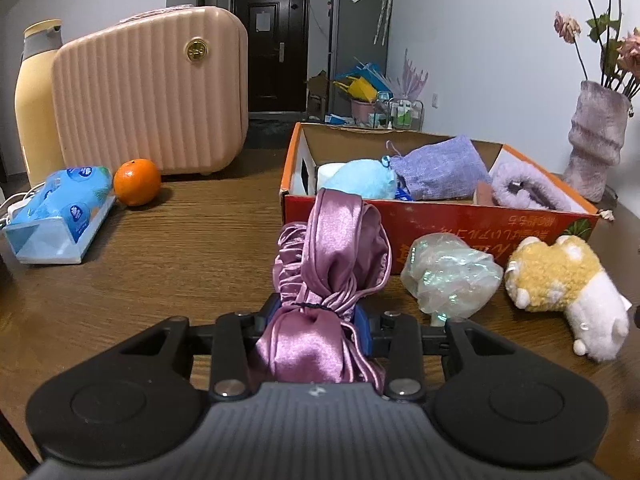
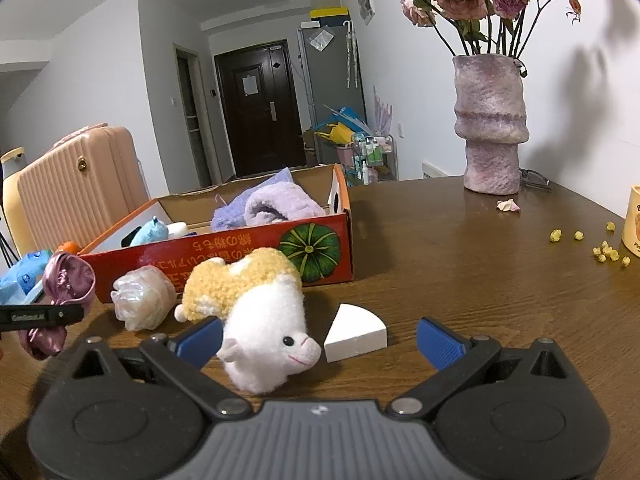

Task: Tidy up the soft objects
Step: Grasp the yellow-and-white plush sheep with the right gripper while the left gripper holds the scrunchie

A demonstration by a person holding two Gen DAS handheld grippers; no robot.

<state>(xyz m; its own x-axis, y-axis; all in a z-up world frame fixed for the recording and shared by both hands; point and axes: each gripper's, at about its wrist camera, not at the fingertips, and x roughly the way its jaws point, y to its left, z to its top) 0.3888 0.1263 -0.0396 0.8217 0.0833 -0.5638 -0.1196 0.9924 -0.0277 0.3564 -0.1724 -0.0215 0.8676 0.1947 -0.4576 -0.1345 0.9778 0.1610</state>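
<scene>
Two grippers are before us. Our left gripper (image 1: 320, 316) is clamped on one pink satin bonnet (image 1: 332, 264), bunched between its blue pads and standing up in front of the box. Our right gripper (image 2: 320, 340) has its jaws spread wide, with one yellow-and-white plush toy (image 2: 256, 312) lying between them, its head beside the left pad; whether they touch we cannot tell. One white foam wedge (image 2: 354, 334) sits just beside it. Further on lie one iridescent crumpled bundle (image 1: 450, 276) and one red cardboard box (image 1: 440, 224) holding one blue plush (image 1: 360, 180), one lavender pouch (image 1: 440, 172) and one lilac fuzzy item (image 1: 524, 186).
</scene>
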